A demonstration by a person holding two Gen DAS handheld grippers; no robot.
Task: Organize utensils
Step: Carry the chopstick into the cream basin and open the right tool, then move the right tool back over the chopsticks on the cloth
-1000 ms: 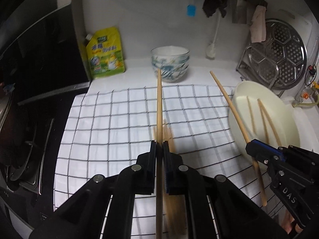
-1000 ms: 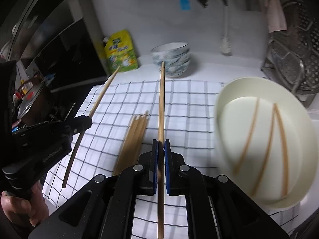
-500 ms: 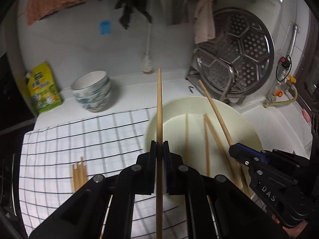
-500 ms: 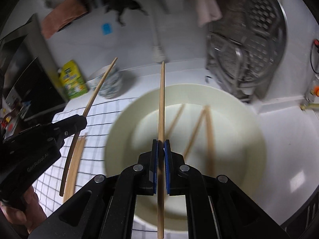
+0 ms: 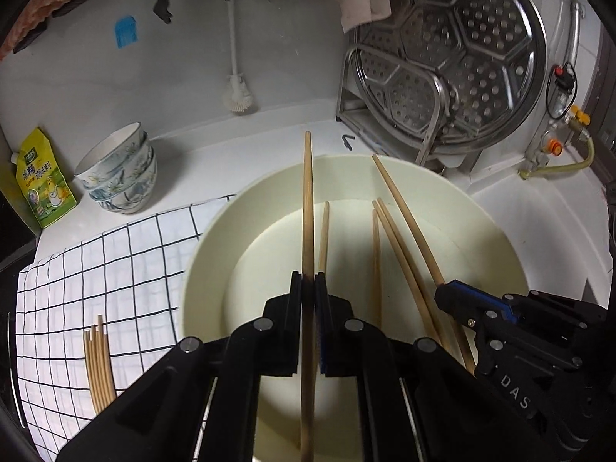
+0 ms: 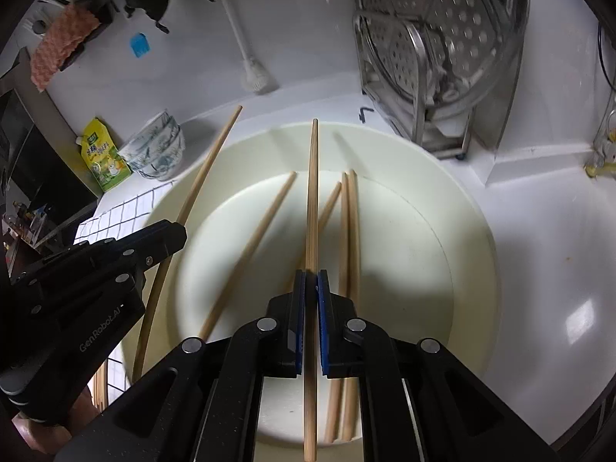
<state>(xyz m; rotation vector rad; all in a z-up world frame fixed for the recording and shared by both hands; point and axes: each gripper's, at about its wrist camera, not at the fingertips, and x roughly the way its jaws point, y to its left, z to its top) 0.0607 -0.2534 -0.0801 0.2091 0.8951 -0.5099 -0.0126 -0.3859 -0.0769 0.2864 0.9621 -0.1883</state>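
White countertop ran across the scene, with a checked cloth (image 5: pixel 115 269) at the left and a cream basin (image 5: pixel 496 231) filling the middle.

Nearest, the left tongs (image 5: pixel 308 288) were clamped tight on one chopstick (image 5: pixel 307 200), which pointed away over the basin and stood clear of its floor. At the right, the right tongs (image 6: pixel 311 281) were likewise pinched fully onto a second chopstick (image 6: pixel 312 192), held above the basin's middle. Neither stick touched the basin in these views.

Below them, four loose chopsticks (image 6: pixel 348 231) lay on the basin floor, two close together and two splayed. A small bundle of sticks (image 5: pixel 99 362) remained on the cloth at the near left, well apart from the basin.

Farther off stood stacked patterned bowls (image 5: pixel 123 169) and a yellow pouch (image 5: pixel 40 181) at the far left, and a steel steamer tray (image 5: pixel 454 61) propped on a rack at the far right.

Assessment: the step in hand appeared to be depositing both sticks in the basin. Each should be lowered until nearly flat, aligned with those already lying there, then released low so it does not bounce or roll over the rim. The tongs should open one at a time, keeping clear of each other.
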